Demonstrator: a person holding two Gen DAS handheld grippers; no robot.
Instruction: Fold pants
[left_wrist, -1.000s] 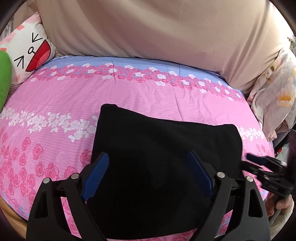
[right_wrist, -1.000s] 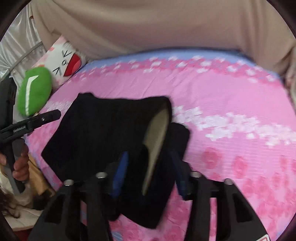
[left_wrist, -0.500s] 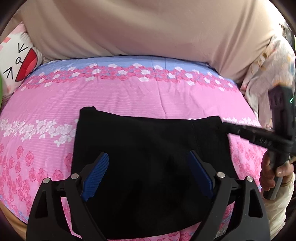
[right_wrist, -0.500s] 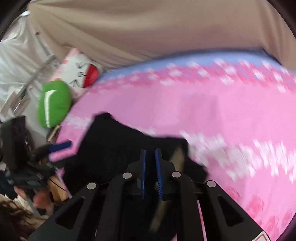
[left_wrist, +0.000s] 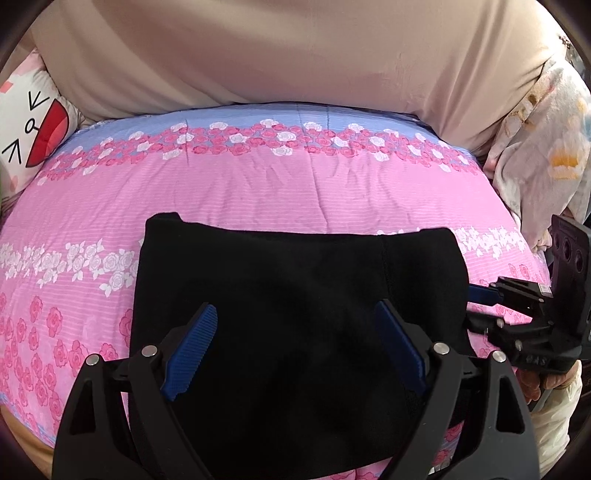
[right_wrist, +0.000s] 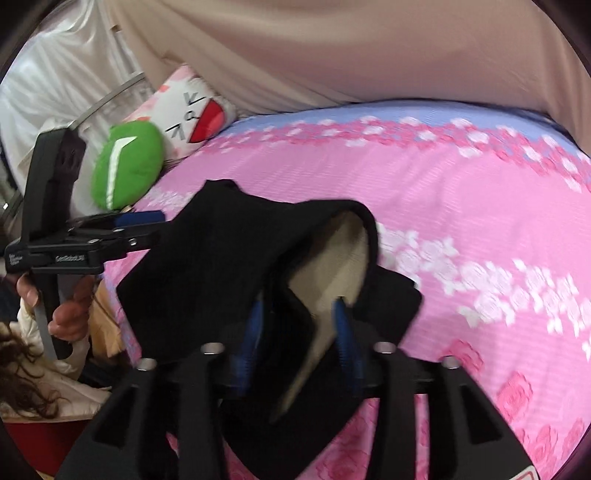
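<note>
The black, soft-knit folded pants (left_wrist: 295, 314) lie on the pink, rose-printed quilted bed cover (left_wrist: 295, 195), near its front edge, as a squarish flat stack. In the right wrist view the corner of the pants nearest that camera is lifted and curled, showing a beige lining (right_wrist: 332, 266).

The right gripper (right_wrist: 299, 325) has its jaws opening; the curled corner sits between the blue pads, and they no longer seem to press it, though motion blur leaves this uncertain. The left gripper (left_wrist: 295, 350) hovers over the near half of the pants with its jaws spread wide and nothing between them.

What could go wrong, as I judge it:
- The released corner may stay propped up or spring back instead of lying flat, because the knit is thick and layered; the stack would then look lumpy with the lining showing.
- If the right gripper pulls away while a pad catches the fabric, it could drag the top layer and skew the fold.
- The pants lie close to the front edge of the bed cover, so a sideways tug could slide them toward that edge.

Count: one pair of pants; two grippers; one bed cover; beyond the far left corner of the pants, one white cartoon-face pillow (right_wrist: 192, 114) and one round green plush cushion (right_wrist: 129, 162); one large beige cloth-covered backrest (left_wrist: 295, 55) behind; one pale floral cloth (left_wrist: 546, 155) at the far right.
</note>
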